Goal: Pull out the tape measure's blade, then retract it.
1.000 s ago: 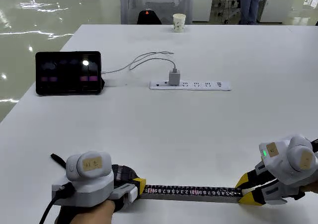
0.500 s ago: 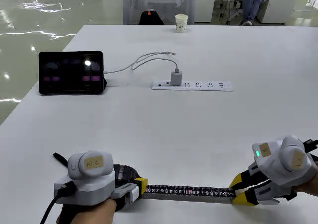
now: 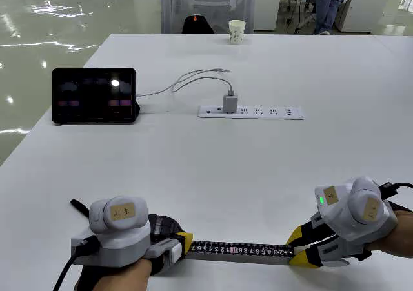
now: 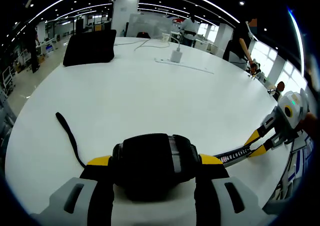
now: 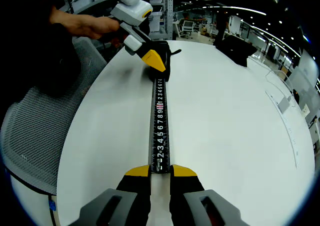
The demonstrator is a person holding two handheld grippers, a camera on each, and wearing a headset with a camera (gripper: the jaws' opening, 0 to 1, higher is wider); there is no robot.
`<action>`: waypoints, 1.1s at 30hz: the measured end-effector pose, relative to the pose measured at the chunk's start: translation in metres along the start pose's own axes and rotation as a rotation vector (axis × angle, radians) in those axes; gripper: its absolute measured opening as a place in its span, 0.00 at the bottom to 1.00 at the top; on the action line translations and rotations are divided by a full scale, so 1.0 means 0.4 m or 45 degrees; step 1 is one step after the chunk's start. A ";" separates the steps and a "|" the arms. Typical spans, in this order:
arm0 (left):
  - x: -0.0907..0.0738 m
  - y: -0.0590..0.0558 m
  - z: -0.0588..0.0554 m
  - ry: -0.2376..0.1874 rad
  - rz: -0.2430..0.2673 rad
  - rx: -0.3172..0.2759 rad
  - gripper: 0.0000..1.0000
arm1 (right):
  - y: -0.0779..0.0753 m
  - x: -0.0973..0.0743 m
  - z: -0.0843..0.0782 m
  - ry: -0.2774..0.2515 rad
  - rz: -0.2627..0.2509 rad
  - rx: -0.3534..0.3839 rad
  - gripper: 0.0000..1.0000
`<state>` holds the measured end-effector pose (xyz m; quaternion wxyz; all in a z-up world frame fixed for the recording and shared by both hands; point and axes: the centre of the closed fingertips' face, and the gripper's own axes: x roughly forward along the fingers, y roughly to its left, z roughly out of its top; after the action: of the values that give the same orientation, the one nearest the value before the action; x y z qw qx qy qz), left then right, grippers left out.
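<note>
The broad white workbench (image 3: 258, 168) carries a black rectangular tablet (image 3: 94, 95) at far left and a long white power strip (image 3: 250, 111) with a plugged-in charger mid-table, both well apart from the work at the near edge.

The left gripper (image 3: 177, 244) has its yellow-tipped jaws closed around the round black plastic tape measure case (image 4: 152, 158), one jaw on each flank. The case sits on the table at near left. The right gripper (image 3: 298, 249) has its jaws pinched nearly together on the free end of the narrow black steel blade with white numerals (image 5: 160, 126). The blade lies drawn out flat along the tabletop between the two grippers. A thin black wrist strap (image 4: 67, 136) trails from the case across the table.

The case looks rigid and fairly dense, so a squeeze across its flanks should hold it. The blade is probably light, springy and slick. It is likely stiff along its length but prone to kinking if twisted. Its return spring likely pulls toward the case. The end tip seems the best hold, with the blade fed back gradually rather than let snap.
</note>
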<state>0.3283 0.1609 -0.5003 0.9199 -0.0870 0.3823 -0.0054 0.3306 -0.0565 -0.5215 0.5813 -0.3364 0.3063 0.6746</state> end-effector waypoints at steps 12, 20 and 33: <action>-0.001 0.000 0.000 0.001 -0.002 -0.005 0.60 | -0.001 0.013 0.018 -0.010 -0.002 -0.002 0.10; -0.001 0.001 0.000 0.002 -0.003 -0.007 0.60 | -0.002 0.022 0.028 -0.016 -0.002 0.000 0.10; 0.000 -0.001 -0.001 0.004 -0.006 -0.011 0.60 | -0.002 0.036 0.049 -0.028 -0.003 0.002 0.10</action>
<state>0.3279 0.1606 -0.5006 0.9189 -0.0920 0.3835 -0.0061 0.3280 -0.0325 -0.5216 0.5855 -0.3289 0.2999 0.6775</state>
